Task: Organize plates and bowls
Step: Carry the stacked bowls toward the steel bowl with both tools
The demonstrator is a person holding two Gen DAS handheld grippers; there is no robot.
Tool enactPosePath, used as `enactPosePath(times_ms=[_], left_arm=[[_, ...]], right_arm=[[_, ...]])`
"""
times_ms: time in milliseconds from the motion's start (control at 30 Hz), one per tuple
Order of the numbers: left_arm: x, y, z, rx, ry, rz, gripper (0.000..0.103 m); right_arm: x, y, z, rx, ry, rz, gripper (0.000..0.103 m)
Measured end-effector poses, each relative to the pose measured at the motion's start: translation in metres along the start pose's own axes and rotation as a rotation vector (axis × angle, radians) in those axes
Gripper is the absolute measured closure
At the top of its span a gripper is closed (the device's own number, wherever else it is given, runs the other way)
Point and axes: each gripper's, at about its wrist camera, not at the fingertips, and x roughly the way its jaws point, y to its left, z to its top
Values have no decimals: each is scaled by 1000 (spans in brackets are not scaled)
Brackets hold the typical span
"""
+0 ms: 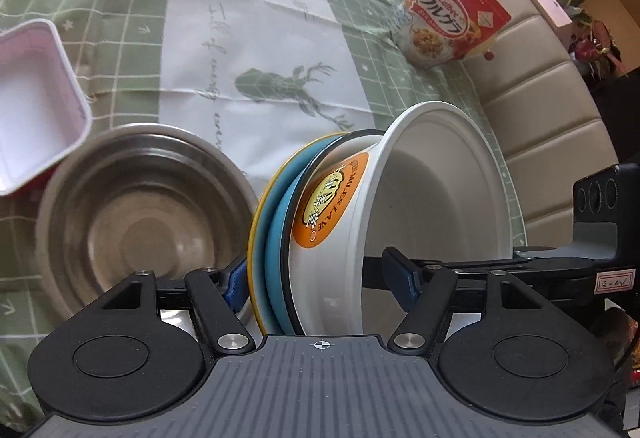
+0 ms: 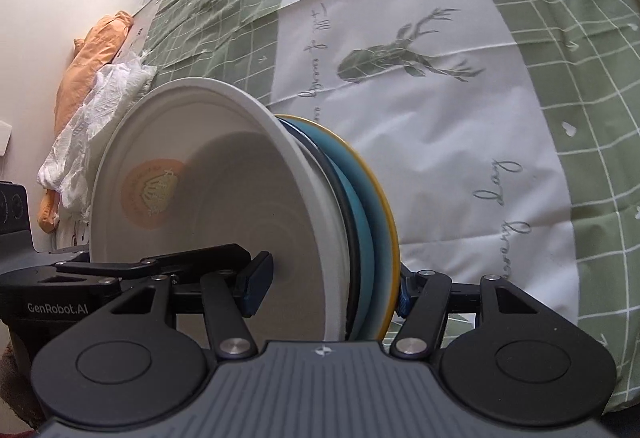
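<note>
The nested stack, a white paper bowl with an orange round label (image 1: 400,213) seated on a blue plate with a yellow rim (image 1: 272,238), fills the lower middle of both wrist views and stands on edge, apparently clear of the green-and-white checked deer-print cloth (image 1: 248,37). The left gripper (image 1: 324,286) is clamped across the whole stack, one blue pad on the yellow rim's back, the other inside the bowl. The right gripper (image 2: 330,284) pinches the same stack from the opposite side, its pads likewise pressed on bowl wall and plate back. To carry this well, both hands should probably travel together at one pace, keeping the squeeze even so the plates do not slip apart. A stainless steel round bowl (image 1: 140,222) lies lower left in the left view, a likely place to steer around or toward.
</note>
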Motion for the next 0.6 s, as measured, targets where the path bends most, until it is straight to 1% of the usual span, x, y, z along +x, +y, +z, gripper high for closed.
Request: enactPosePath(times_ms=[133,233,333,433,500,600], left_arm=[[-23,34,2,-47,-29,27,31],[-31,61,1,-78,-38,53,31],[-26,88,0,-125,-25,61,31],[-12,111,-1,-167,13,49,31],[-2,121,-2,-180,35,39,31],[-5,122,-3,-149,-2,28,31]], right_arm=[[26,32,12,-53,37,14,43],[53,51,16,-70,82,32,43],[80,58,19,-64,127,23,43],[102,55,19,-48,176,5,43],[108,54,19,-54,180,-7,43],[104,61,16,-107,124,-26,43]])
